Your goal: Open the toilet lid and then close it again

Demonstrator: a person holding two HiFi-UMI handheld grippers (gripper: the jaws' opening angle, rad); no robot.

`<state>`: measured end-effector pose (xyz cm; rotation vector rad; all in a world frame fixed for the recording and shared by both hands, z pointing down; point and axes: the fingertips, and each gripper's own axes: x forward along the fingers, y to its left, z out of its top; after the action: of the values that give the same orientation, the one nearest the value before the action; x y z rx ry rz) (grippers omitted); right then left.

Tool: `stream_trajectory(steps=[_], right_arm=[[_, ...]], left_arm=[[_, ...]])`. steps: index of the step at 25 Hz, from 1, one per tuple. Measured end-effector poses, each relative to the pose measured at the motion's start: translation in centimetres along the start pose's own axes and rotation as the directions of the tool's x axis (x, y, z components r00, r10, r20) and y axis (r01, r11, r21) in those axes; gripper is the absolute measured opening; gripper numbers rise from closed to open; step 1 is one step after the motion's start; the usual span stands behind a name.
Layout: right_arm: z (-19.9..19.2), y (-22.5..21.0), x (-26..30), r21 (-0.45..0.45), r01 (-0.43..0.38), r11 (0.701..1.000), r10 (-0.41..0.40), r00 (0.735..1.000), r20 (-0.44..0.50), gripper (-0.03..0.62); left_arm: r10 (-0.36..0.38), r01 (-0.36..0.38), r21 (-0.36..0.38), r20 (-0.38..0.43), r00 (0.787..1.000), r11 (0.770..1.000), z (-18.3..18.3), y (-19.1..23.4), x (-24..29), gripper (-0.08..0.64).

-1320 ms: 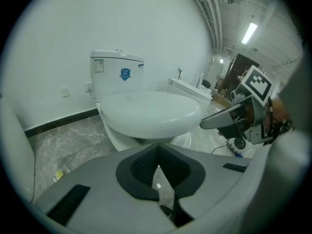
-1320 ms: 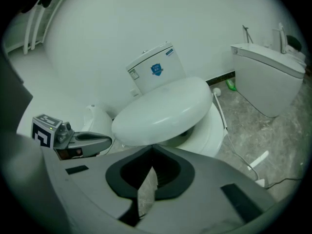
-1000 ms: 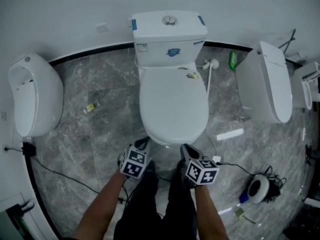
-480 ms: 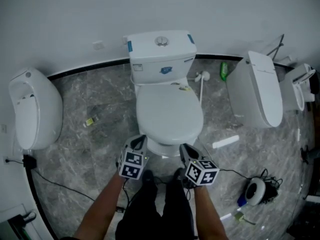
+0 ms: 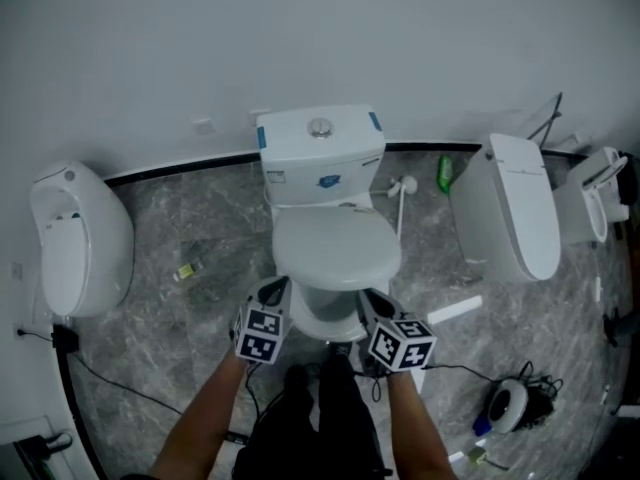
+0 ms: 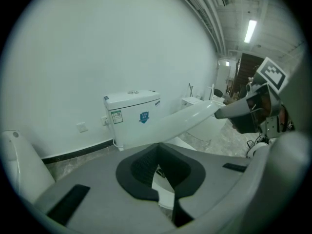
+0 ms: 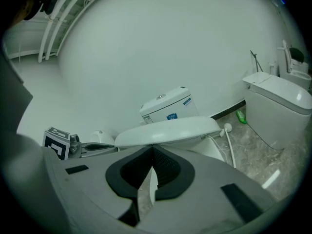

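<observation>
1. Toilet lid of white oval plastic is hinged just below the white box-shaped ceramic cistern. Its front edge is tilted up off the white ceramic bowl.
2. Left tongs are closed tight with nothing between them. Their tip lies against the lid's front-left rim.
3. Right tongs are also closed tight and empty, with the tip at the lid's front-right rim.
4. Both tongs slant downward toward the toilet, side by side.
5. Grey marbled stone floor also carries a second white toilet to the right. A green plastic bottle stands near the wall.
</observation>
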<state>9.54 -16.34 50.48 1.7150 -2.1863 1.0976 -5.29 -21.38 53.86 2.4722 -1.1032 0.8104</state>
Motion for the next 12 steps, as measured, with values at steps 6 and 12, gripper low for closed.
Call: stream_trajectory(steps=[6, 12], right_arm=[[4.8, -0.2, 1.0, -0.002, -0.065, 0.998, 0.065, 0.997, 0.042, 0.011], [8.7, -0.3, 2.1, -0.033, -0.131, 0.991, 0.133, 0.99, 0.039, 0.011]], left_arm=[[0.037, -0.037, 0.031, 0.005, 0.999, 0.999, 3.8, 1.7, 0.8, 0.009], [0.068, -0.067, 0.062, -0.008, 0.998, 0.996, 6.8, 3.1, 1.5, 0.009]])
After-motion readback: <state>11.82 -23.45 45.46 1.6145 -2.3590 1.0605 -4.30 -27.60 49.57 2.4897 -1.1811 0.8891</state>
